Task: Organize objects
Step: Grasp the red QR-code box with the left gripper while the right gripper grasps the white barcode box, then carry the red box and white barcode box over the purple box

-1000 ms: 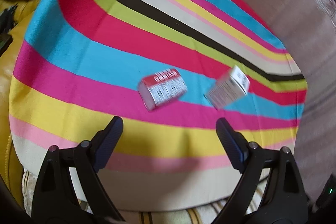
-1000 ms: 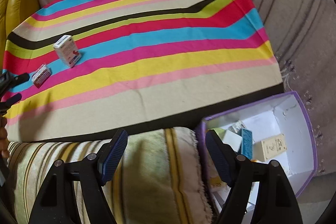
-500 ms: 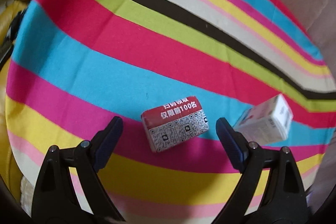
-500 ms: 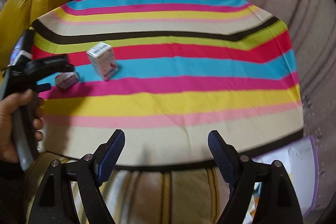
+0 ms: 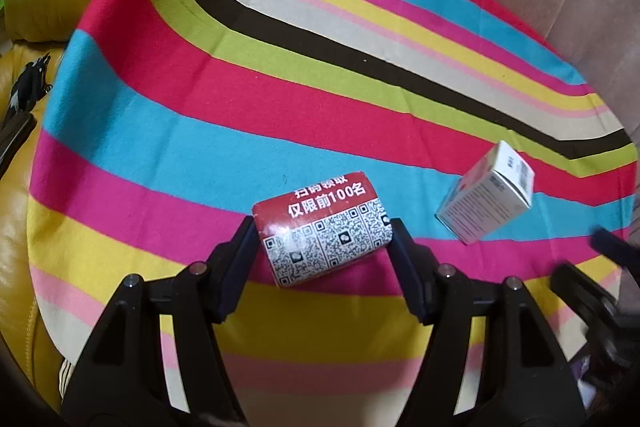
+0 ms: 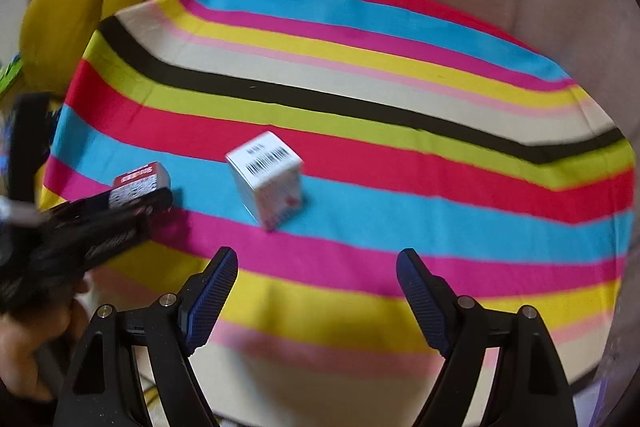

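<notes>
The left gripper point(image 5: 322, 231) has its jaws on both short ends of the red box point(image 5: 326, 227), which lies flat on the striped cloth point(image 5: 168, 131), so it can be lifted. The right gripper point(image 6: 316, 267) has wide, empty jaws; the white box point(image 6: 266, 177) stands just ahead of them, probably the next pick.
</notes>
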The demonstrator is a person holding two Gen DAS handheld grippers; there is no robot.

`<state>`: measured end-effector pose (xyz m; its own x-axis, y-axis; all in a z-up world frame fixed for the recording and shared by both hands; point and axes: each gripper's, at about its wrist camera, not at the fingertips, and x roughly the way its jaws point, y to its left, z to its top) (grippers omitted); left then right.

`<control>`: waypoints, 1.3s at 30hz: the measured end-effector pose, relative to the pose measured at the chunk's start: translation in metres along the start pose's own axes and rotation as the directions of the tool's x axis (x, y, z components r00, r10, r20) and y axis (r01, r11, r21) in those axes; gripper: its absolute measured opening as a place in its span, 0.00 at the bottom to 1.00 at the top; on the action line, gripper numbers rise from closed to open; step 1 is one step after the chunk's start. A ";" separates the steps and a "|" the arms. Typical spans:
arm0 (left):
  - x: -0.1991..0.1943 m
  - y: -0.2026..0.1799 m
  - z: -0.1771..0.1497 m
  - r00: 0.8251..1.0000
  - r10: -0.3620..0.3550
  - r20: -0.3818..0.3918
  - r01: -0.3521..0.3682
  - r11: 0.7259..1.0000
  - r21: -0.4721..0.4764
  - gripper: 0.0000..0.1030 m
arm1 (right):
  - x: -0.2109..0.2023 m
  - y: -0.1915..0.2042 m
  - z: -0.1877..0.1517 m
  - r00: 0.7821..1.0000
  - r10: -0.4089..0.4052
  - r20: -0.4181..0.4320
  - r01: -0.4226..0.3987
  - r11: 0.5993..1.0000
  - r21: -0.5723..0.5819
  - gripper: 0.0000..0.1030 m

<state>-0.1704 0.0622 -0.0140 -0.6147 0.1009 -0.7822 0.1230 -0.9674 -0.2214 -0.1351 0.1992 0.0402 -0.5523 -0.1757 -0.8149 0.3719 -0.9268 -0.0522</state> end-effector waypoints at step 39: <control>-0.009 0.017 -0.010 0.999 -0.049 0.009 0.050 0.998 -0.026 0.66 | 0.059 0.027 0.011 0.995 0.072 -0.070 -0.075 0.996 -0.049 0.50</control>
<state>-0.1554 0.0473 -0.0167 -0.6267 0.1465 -0.7653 0.1125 -0.9549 -0.2749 -0.1660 0.1595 -0.0027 -0.4709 -0.2179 -0.8549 0.4480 -0.8938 -0.0189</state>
